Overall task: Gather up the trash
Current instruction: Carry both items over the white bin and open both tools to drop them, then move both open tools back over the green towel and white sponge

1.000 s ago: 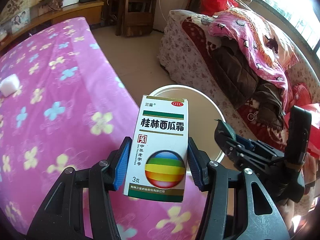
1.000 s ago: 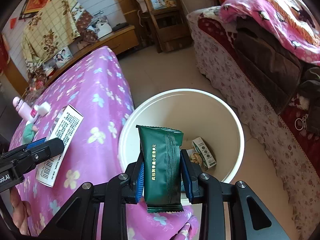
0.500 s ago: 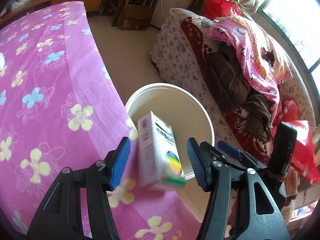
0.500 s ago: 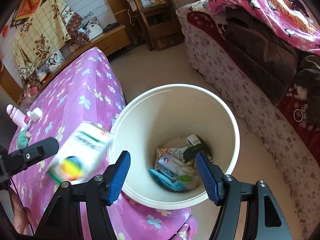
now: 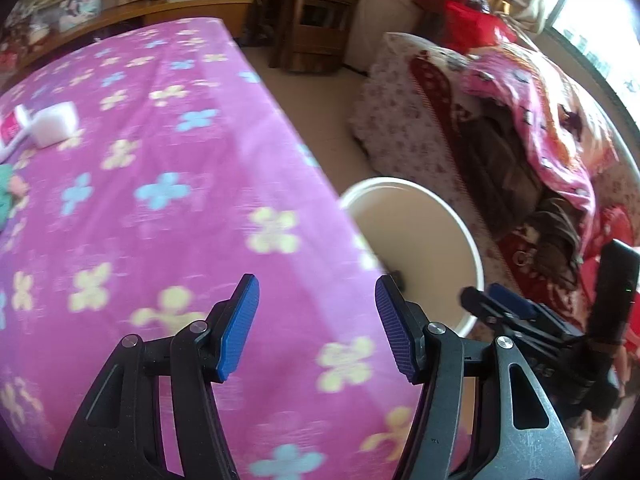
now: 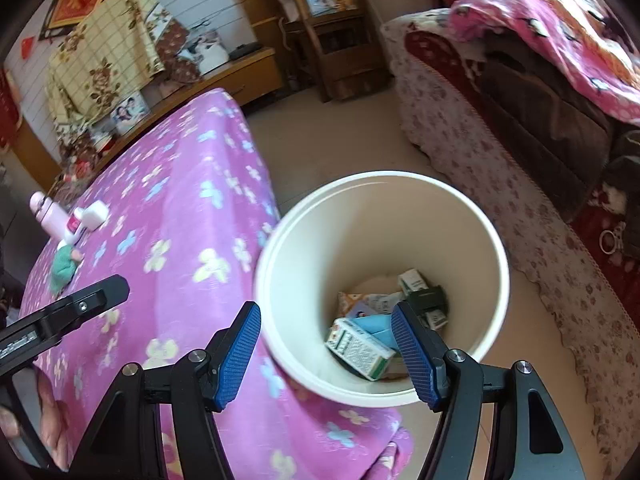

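Note:
A white bin (image 6: 320,248) stands on the floor against the edge of the pink flowered table (image 6: 180,208). In it lie a white medicine box (image 6: 358,348), a dark green wrapper (image 6: 426,298) and other packets. My right gripper (image 6: 326,354) hangs open over the bin's near rim, nothing between its blue pads. My left gripper (image 5: 316,320) is open and empty above the tablecloth (image 5: 180,220), left of the bin (image 5: 420,240). The right gripper (image 5: 496,304) shows at the right of the left wrist view. One left finger (image 6: 92,300) reaches into the right wrist view.
On the table's far side lie a white block (image 5: 52,126), a pink bottle (image 6: 50,214) and a teal soft thing (image 6: 64,266). A sofa (image 6: 500,128) heaped with blankets runs right of the bin. A wooden shelf (image 6: 332,40) and low cabinet stand behind.
Both grippers opened and let go. The green wrapper and the medicine box dropped into the bin. The left gripper swung left, from over the bin to over the table.

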Demonstrator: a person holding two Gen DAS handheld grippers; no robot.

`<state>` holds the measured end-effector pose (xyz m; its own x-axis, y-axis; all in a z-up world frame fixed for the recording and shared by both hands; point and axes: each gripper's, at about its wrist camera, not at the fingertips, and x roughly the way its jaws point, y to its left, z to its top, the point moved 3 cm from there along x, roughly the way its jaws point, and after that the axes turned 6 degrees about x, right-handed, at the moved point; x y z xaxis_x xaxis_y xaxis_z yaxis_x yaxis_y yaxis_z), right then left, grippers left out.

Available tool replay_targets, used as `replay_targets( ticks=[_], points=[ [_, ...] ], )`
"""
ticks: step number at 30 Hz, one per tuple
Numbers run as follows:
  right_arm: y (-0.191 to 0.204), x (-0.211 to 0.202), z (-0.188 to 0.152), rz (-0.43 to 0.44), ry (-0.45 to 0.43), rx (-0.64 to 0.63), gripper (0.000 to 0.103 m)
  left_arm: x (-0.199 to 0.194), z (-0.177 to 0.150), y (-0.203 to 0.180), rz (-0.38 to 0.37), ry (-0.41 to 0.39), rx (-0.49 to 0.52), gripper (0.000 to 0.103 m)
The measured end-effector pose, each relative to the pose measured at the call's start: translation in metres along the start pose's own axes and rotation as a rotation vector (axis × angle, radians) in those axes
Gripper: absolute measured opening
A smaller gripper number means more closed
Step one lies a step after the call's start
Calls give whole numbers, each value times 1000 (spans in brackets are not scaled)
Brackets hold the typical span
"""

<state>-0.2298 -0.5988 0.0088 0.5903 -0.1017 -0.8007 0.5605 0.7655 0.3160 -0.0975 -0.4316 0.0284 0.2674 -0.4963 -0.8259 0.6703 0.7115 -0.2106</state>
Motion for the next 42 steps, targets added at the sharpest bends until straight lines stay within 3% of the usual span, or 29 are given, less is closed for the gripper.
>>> replay_targets(
  ticks=[9, 18, 22, 26, 32, 34, 37, 38, 40, 42],
  points=[
    [60, 5, -4, 76, 29, -82, 66, -26, -15, 90, 150, -20, -80, 59],
    [137, 31, -15, 141, 107, -217, 68, -85, -15, 235, 349, -108, -241, 59],
    [165, 40, -15, 178, 118, -254, 68, -106, -13, 288, 350, -151, -323, 59],
    [194, 54, -11, 182, 139, -296, 69, -105, -7, 299, 312, -155, -332, 65],
    [224, 63, -13, 212, 158, -334, 69, -75, 21, 290, 309, -138, -246, 71],
    [231, 67, -12, 210, 160, -349, 69, -61, 26, 284, 332, -106, -189, 71],
    [240, 74, -7, 201, 160, -363, 69, -41, 27, 276, 433, -48, -72, 71],
    [244, 77, -4, 207, 157, -368, 69, -39, 25, 273, 446, -46, -39, 70],
    [257, 83, 3, 222, 151, -389, 69, -43, 17, 272, 458, -57, -7, 49],
    [271, 90, 10, 236, 146, -418, 69, -54, 7, 277, 391, -54, -19, 37]
  ],
)
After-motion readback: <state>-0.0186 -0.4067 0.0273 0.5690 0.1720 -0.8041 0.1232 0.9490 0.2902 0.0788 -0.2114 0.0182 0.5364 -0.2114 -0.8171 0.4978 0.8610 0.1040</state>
